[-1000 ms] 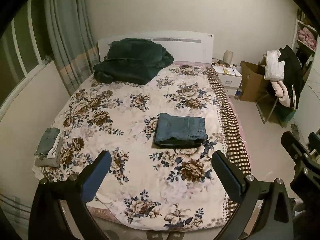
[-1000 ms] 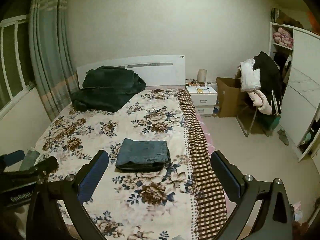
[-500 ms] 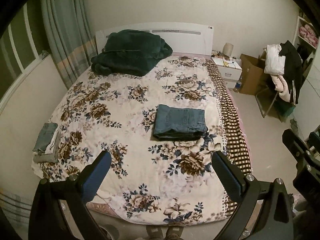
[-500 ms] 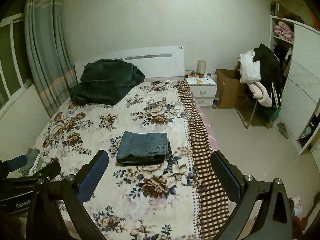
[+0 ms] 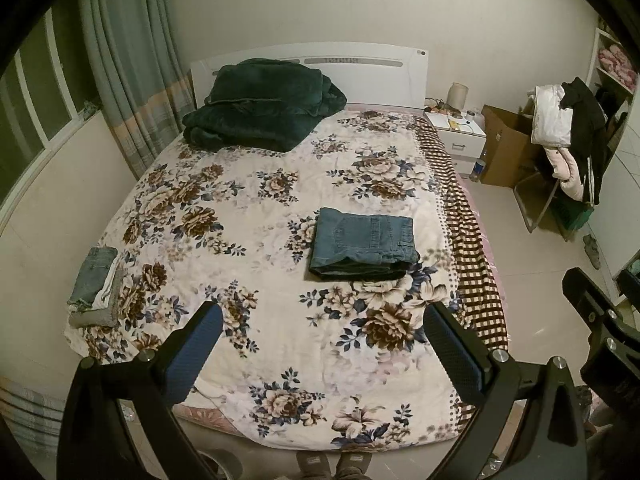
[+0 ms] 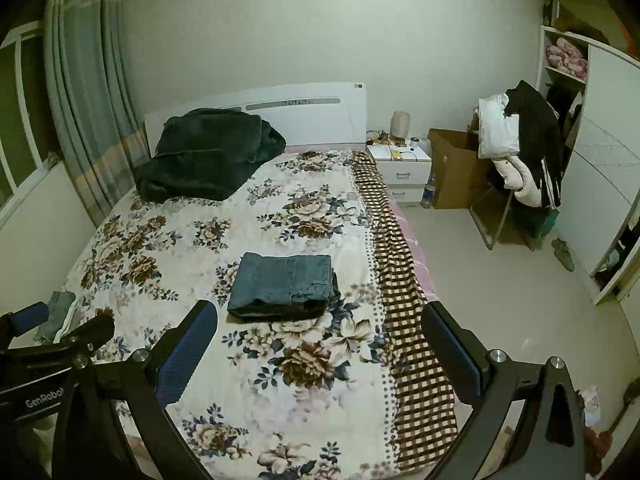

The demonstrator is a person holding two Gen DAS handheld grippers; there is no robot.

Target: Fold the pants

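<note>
Jeans [image 5: 364,242] lie folded into thick denim rectangle on right half of bed [image 5: 280,344], creased edge toward you, pocket side up; fold looks finished to you. Left gripper [image 5: 322,346] fingers spread wide, holding nothing, well back over foot of bed. Right gripper [image 6: 320,346] same: fingers apart, empty, clear of cloth. Bedspread soft, floral, slightly rumpled. Small stack of folded clothes [image 5: 96,284] sits at left edge, probably kept aside as done pile.

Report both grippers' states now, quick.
Left gripper: open, holding nothing.
Right gripper: open, holding nothing.
Folded jeans lie untouched on the bed.
</note>
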